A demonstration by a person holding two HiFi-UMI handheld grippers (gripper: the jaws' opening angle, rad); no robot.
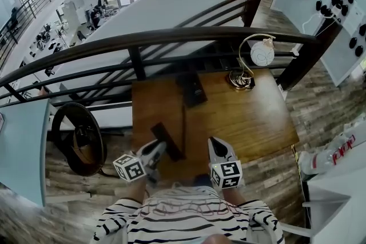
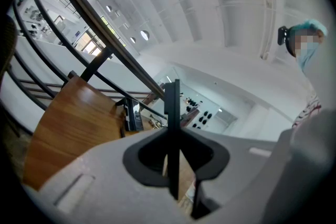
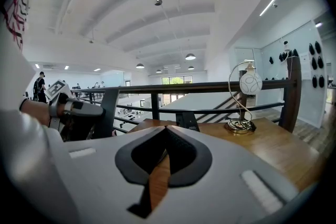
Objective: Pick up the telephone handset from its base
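The black telephone base (image 1: 191, 88) sits at the far middle of the wooden table (image 1: 251, 117), close to the railing. The black handset (image 1: 167, 141) is off the base, above the table's near edge, with my left gripper (image 1: 158, 150) shut on its near end. In the left gripper view the handset (image 2: 172, 113) stands edge-on between the jaws, and the base (image 2: 132, 114) lies beyond it. A thin cord (image 1: 184, 123) runs from the base toward the handset. My right gripper (image 1: 217, 148) hovers to the right of the handset, shut and empty. The right gripper view shows the base (image 3: 187, 120) ahead.
A curled wire lamp with a white globe (image 1: 251, 60) stands at the table's far right corner. A dark railing (image 1: 137, 43) runs behind the table. A round black chair (image 1: 77, 137) stands at the left, and a white counter (image 1: 337, 180) at the right.
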